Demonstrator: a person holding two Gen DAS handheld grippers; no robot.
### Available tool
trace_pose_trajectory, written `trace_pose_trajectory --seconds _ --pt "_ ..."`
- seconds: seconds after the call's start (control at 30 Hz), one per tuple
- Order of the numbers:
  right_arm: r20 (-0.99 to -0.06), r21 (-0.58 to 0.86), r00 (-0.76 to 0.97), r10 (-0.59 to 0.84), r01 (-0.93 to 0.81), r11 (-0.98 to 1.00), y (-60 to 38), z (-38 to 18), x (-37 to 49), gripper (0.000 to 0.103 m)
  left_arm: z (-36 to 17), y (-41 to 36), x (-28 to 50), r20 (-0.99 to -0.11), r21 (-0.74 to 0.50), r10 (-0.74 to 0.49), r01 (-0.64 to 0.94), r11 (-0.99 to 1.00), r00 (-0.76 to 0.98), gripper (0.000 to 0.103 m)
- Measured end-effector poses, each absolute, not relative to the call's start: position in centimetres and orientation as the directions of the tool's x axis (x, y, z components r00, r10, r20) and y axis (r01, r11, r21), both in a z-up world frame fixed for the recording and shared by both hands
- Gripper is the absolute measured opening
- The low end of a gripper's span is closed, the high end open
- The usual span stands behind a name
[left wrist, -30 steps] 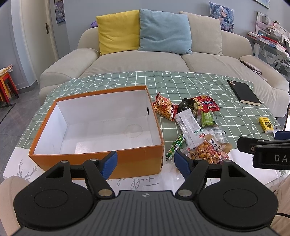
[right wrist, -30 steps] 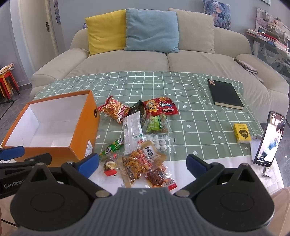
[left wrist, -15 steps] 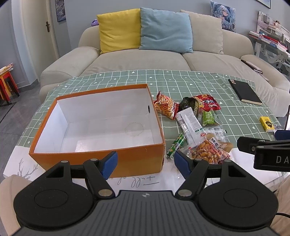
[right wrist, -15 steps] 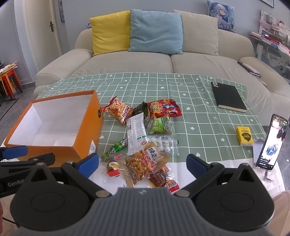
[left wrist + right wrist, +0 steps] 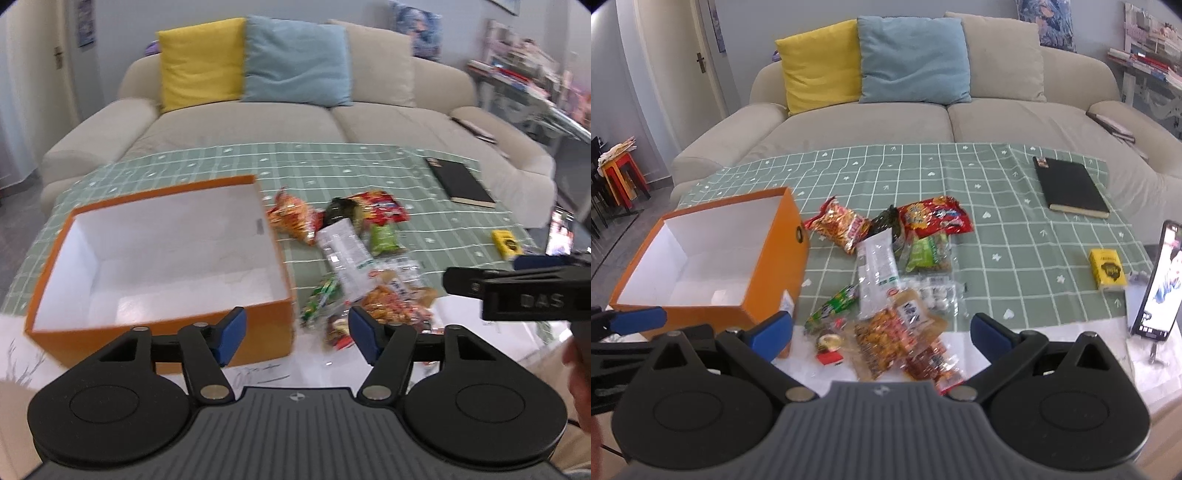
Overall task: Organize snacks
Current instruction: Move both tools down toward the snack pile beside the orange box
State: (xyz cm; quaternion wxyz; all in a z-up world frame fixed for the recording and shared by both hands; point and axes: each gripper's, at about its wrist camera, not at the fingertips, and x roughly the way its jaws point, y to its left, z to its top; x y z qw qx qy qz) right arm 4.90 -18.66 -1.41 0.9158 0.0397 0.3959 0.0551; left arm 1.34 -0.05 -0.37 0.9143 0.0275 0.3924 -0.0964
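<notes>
An empty orange box (image 5: 162, 254) with a white inside stands on the table's left; it also shows in the right wrist view (image 5: 713, 266). A pile of snack packets (image 5: 897, 280) lies to its right, among them an orange-red chip bag (image 5: 842, 225), a red packet (image 5: 934, 218), a green packet (image 5: 925, 253) and a long white packet (image 5: 877, 269). The pile shows in the left wrist view (image 5: 351, 258) too. My left gripper (image 5: 295, 332) is open and empty, near the box's front right corner. My right gripper (image 5: 882, 332) is open and empty above the pile's near end.
A black notebook (image 5: 1069, 188) lies at the back right of the green checked tablecloth (image 5: 960, 166). A yellow pack (image 5: 1106, 267) and a propped phone (image 5: 1156, 284) stand at the right edge. A beige sofa (image 5: 923, 118) with cushions is behind the table.
Both grippers have moved forward toward the table and to the right. The view is blurred by motion. Nothing was taken hold of.
</notes>
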Motion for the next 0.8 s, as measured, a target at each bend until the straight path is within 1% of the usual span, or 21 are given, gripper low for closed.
trace_pose_trajectory --seconds 0.03,0.1,0.17,0.23,0.43,0.5,0.57,0.6,0.63,0.67,0.77,0.8 --pt "-0.722 0.110 0.680 0.128 -0.070 0.991 -19.2 -1.7 5.2 0.099 -0.4 -0.3 1.5 -0.725 -0.029 -0.171 0.218 0.975 0.667 0.069" --pt "-0.713 0.130 0.687 0.140 -0.066 0.989 -20.3 -2.5 5.6 0.099 -0.9 -1.0 2.1 -0.737 -0.039 -0.223 0.288 0.957 0.638 0.054" --pt "-0.714 0.149 0.687 0.136 -0.041 0.988 -21.6 -3.4 5.9 0.099 -1.5 -1.6 2.5 -0.756 -0.065 -0.273 0.346 0.936 0.595 0.048" --pt "-0.724 0.152 0.678 0.127 -0.023 0.988 -22.5 -4.3 6.2 0.099 -2.1 -2.4 2.8 -0.770 -0.086 -0.312 0.395 0.915 0.557 0.045" --pt "-0.768 0.170 0.615 0.178 -0.072 0.983 -23.1 -7.2 7.0 0.098 -3.9 -4.9 3.5 -0.790 -0.022 -0.321 0.500 0.866 0.522 0.045" --pt "-0.774 0.169 0.605 0.186 -0.085 0.982 -23.0 -7.9 7.4 0.093 -4.6 -5.7 4.2 -0.804 -0.019 -0.321 0.518 0.855 0.501 0.051" --pt "-0.784 0.173 0.591 0.190 -0.086 0.981 -22.9 -8.6 7.7 0.084 -5.3 -6.4 4.6 -0.809 -0.016 -0.329 0.540 0.841 0.487 0.052" --pt "-0.788 0.182 0.584 0.195 -0.082 0.980 -23.0 -8.8 8.0 0.081 -5.7 -6.9 5.0 -0.815 -0.004 -0.320 0.548 0.837 0.483 0.053" --pt "-0.792 0.190 0.577 0.199 -0.076 0.979 -23.0 -9.1 8.1 0.076 -6.2 -7.3 5.3 -0.822 0.013 -0.305 0.551 0.834 0.481 0.054" --pt "-0.797 0.199 0.569 0.204 -0.072 0.977 -23.1 -9.3 8.4 0.073 -6.6 -7.6 5.6 -0.827 0.034 -0.286 0.551 0.834 0.484 0.056" --pt "-0.799 0.221 0.555 0.231 -0.086 0.971 -22.8 -9.8 9.0 0.073 -7.9 -8.4 6.3 -0.844 0.105 -0.220 0.554 0.826 0.489 0.065" --pt "-0.798 0.224 0.553 0.241 -0.099 0.970 -22.6 -9.9 9.2 0.073 -8.3 -8.7 6.6 -0.852 0.130 -0.197 0.561 0.817 0.486 0.067"
